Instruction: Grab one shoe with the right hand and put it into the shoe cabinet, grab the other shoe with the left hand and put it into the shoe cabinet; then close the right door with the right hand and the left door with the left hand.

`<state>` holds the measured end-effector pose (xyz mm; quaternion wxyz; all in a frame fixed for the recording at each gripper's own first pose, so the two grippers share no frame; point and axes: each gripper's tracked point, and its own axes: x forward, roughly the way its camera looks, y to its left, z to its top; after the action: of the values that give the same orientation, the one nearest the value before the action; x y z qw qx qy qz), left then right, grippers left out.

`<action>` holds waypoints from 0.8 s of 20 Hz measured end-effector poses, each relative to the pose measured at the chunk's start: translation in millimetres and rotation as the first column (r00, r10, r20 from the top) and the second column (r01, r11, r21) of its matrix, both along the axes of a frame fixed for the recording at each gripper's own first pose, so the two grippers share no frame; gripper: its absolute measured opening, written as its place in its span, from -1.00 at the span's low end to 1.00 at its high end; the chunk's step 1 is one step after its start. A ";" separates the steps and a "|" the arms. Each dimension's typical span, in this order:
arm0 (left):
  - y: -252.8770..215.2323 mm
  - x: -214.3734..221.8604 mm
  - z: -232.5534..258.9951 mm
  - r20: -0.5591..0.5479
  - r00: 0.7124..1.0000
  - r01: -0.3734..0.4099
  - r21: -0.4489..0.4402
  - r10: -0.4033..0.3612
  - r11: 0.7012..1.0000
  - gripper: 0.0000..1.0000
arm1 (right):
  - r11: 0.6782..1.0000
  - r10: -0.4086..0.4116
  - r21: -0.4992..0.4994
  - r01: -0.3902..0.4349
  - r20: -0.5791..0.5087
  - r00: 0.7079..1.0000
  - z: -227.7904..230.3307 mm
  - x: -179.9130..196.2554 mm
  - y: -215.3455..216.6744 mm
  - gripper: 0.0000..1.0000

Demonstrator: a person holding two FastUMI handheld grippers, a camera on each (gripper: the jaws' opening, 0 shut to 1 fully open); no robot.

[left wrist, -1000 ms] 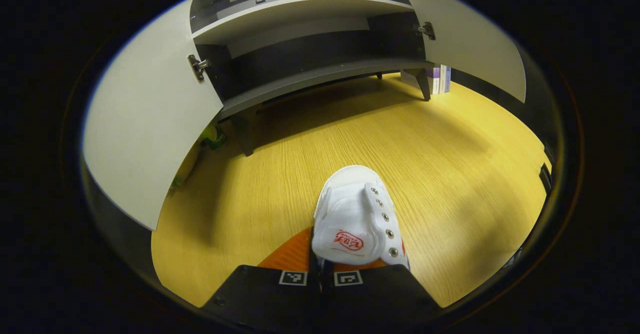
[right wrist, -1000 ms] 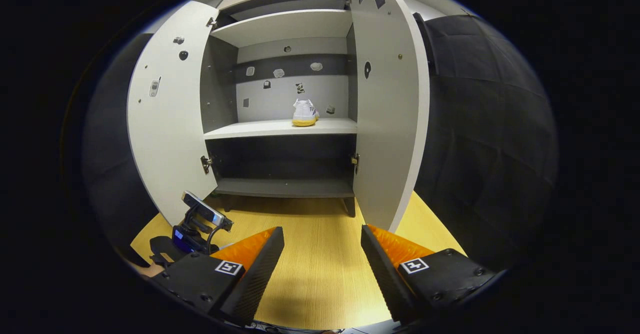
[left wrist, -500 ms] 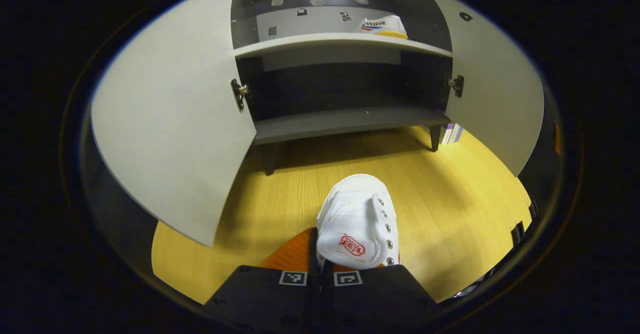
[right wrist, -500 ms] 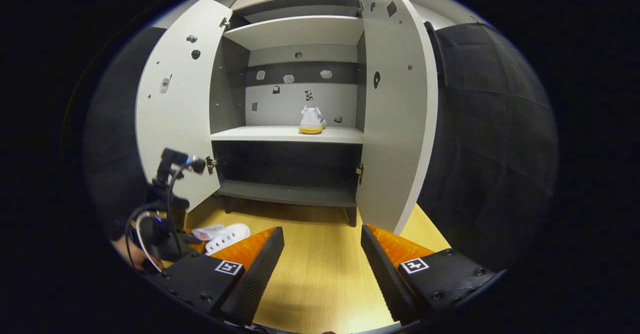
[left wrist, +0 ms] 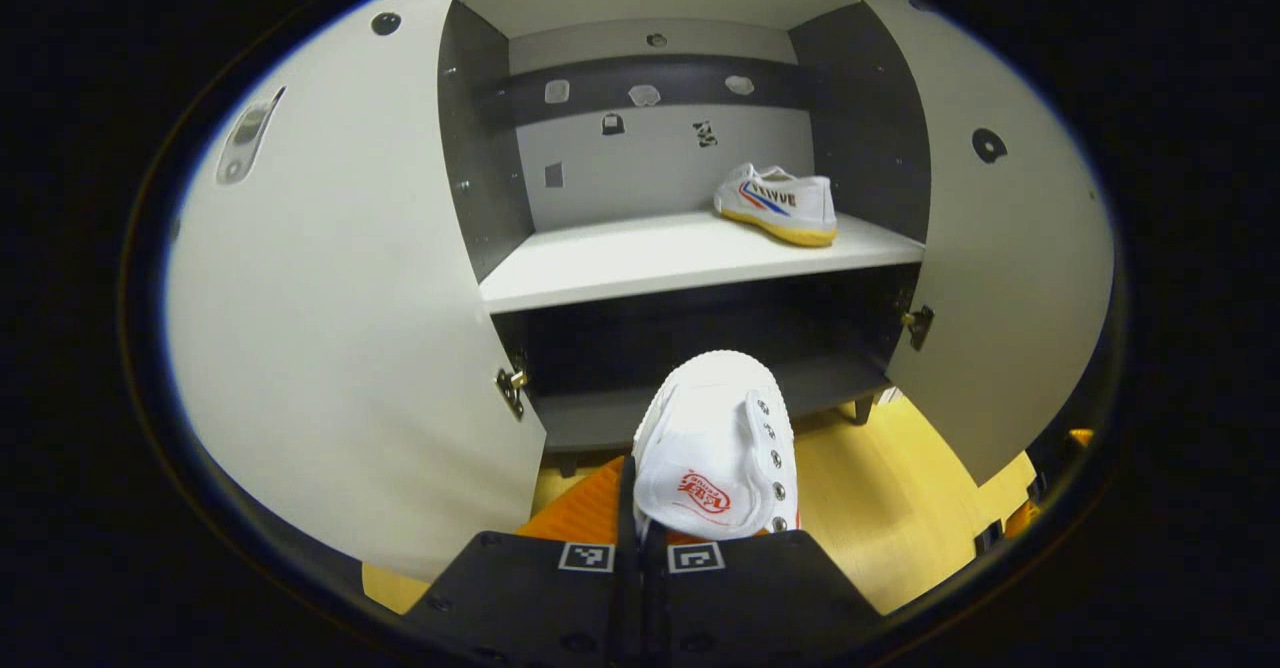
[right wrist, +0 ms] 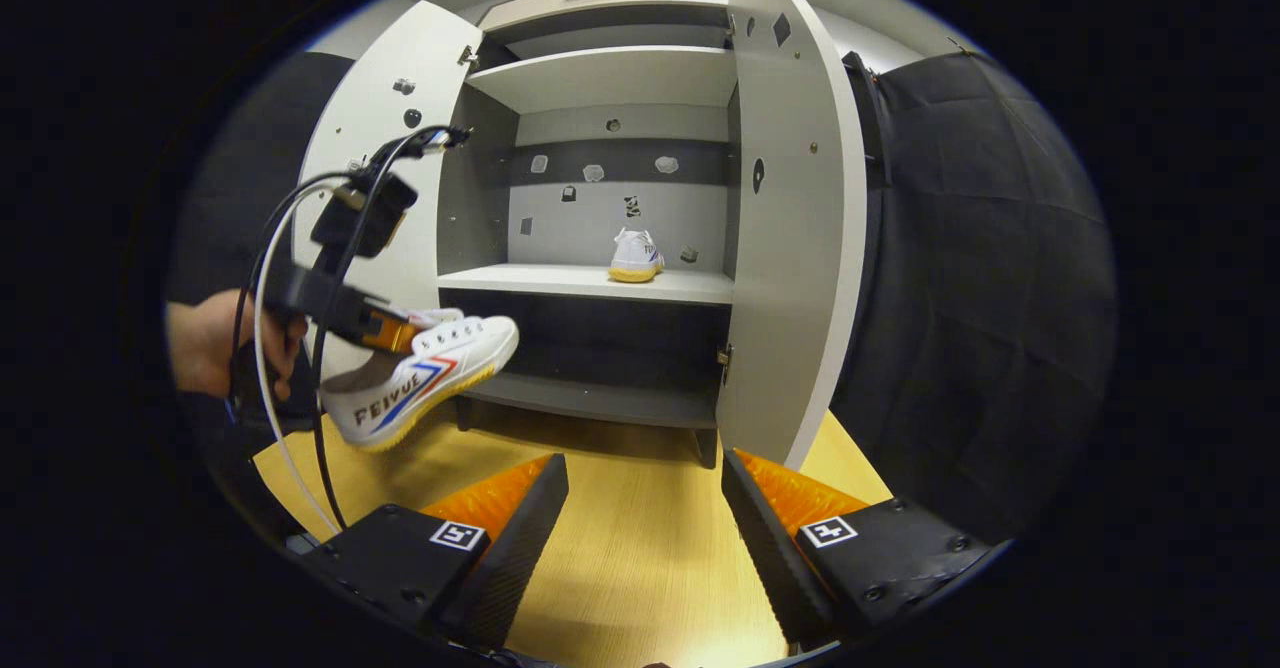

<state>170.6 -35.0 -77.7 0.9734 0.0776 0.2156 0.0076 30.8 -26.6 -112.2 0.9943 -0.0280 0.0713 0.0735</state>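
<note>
Since a second ago you have raised your left tongs (left wrist: 640, 533) from low over the floor to the height of the cabinet's shelves, and the white shoe (left wrist: 718, 445) has come up with them. Your left tongs are closed tight on that shoe, both fingers pinching its collar, toe pointing forward toward the cabinet. From the right gripper view you can see the same shoe (right wrist: 420, 380) hanging in the air in front of the left door (right wrist: 385, 198), with your hand (right wrist: 215, 343) behind the left tongs (right wrist: 385, 330) and cables looping over them.

Your right tongs (right wrist: 645, 518) stand wide open, holding nothing and touching nothing, above the wooden floor (right wrist: 640, 548).

Farther off, the shoe cabinet (right wrist: 610, 78) stands with both doors swung open. Your right door (right wrist: 790, 228) stands edge-on toward the right tongs. Inside, the light middle shelf (left wrist: 660, 253) carries the other shoe (left wrist: 777, 204), which sits on the right side of the shelf, near the cabinet's right wall, sole down. In the right gripper view that shoe (right wrist: 635, 255) shows heel toward you. The dark lower shelf (right wrist: 590, 398) has nothing on it that you can make out. Small stickers dot the back wall (left wrist: 660, 163).
</note>
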 end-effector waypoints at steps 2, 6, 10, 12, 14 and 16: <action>-3.5 18.1 27.6 0.027 1.000 0.001 0.006 -0.001 1.000 -0.90 | 1.000 0.016 0.009 -0.016 0.007 1.000 1.3 2.3 0.9 0.96; -2.2 68.1 78.8 0.080 0.997 -0.014 0.031 0.011 0.999 -0.90 | 0.999 0.043 0.034 -0.043 0.004 0.999 1.4 7.4 1.4 0.96; 3.8 119.7 114.7 0.103 0.994 -0.040 0.028 0.037 0.999 -0.90 | 0.997 0.072 0.036 -0.072 0.000 0.997 -1.0 10.6 -2.7 0.96; 8.1 148.2 121.2 0.093 0.994 -0.056 0.019 0.054 0.998 -0.90 | 0.996 0.076 0.052 -0.076 -0.005 0.997 -0.6 11.4 -7.6 0.96; 13.4 175.5 127.5 0.083 0.994 -0.070 0.012 0.069 0.997 -0.90 | 0.995 0.082 0.055 -0.081 -0.015 0.996 0.5 10.7 -12.2 0.96; 21.7 201.9 131.7 0.070 0.994 -0.085 0.019 0.084 0.996 -0.91 | 0.994 0.095 0.063 -0.094 -0.023 0.995 -3.0 8.8 -12.3 0.96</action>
<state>372.5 -13.3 54.0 0.9782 0.0787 0.1847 0.0539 39.6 -38.9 -115.3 0.9891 0.0001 0.0805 0.1230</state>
